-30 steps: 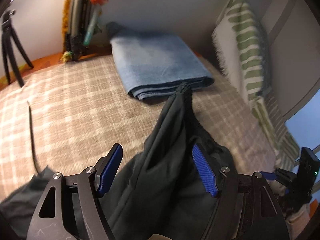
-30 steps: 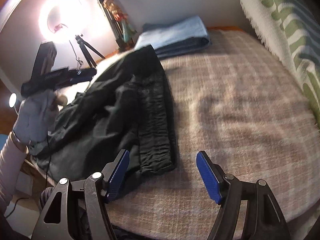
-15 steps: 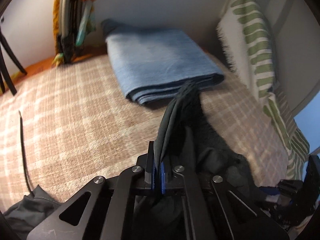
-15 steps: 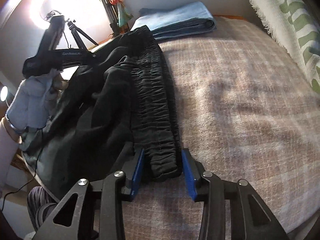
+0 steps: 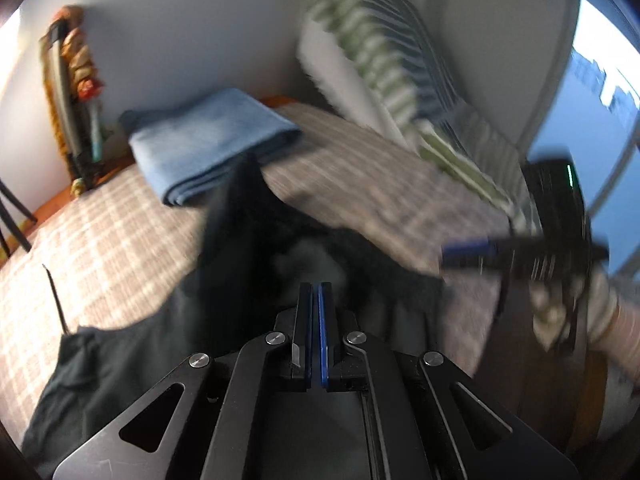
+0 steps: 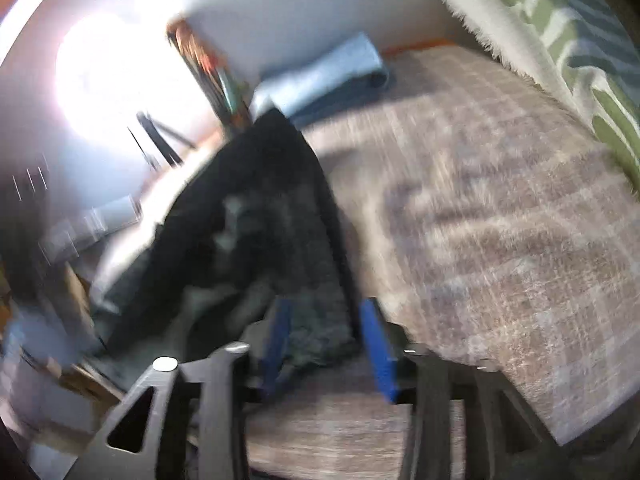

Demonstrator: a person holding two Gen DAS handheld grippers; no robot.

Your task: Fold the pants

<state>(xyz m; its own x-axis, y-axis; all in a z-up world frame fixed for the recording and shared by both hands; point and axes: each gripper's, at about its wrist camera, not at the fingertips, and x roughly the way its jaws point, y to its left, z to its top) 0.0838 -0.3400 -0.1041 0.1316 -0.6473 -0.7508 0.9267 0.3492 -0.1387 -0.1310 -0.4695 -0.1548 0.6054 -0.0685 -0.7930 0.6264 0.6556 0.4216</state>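
Looking along my left gripper (image 5: 315, 292), I see its blue pads pressed flat together; whether a fold of the black pants (image 5: 240, 240) is caught between them I cannot tell through the blur. The pants lie bunched on the plaid blanket (image 5: 112, 240), a peak of cloth rising toward the folded blue towel (image 5: 208, 140). Left of the pants the blanket runs bare; right of them the right gripper (image 5: 472, 250) hangs over the blanket's edge, below the green-striped cushion (image 5: 380, 60).

From the right wrist, my right gripper (image 6: 326, 344) has its jaws opening, the pants' (image 6: 256, 216) gathered waistband lying between the blue pads. Right of the pants the blanket (image 6: 500, 240) is broad and bare up to the cushion (image 6: 560, 40); the towel (image 6: 332, 76) sits beyond the pants, by the wall.
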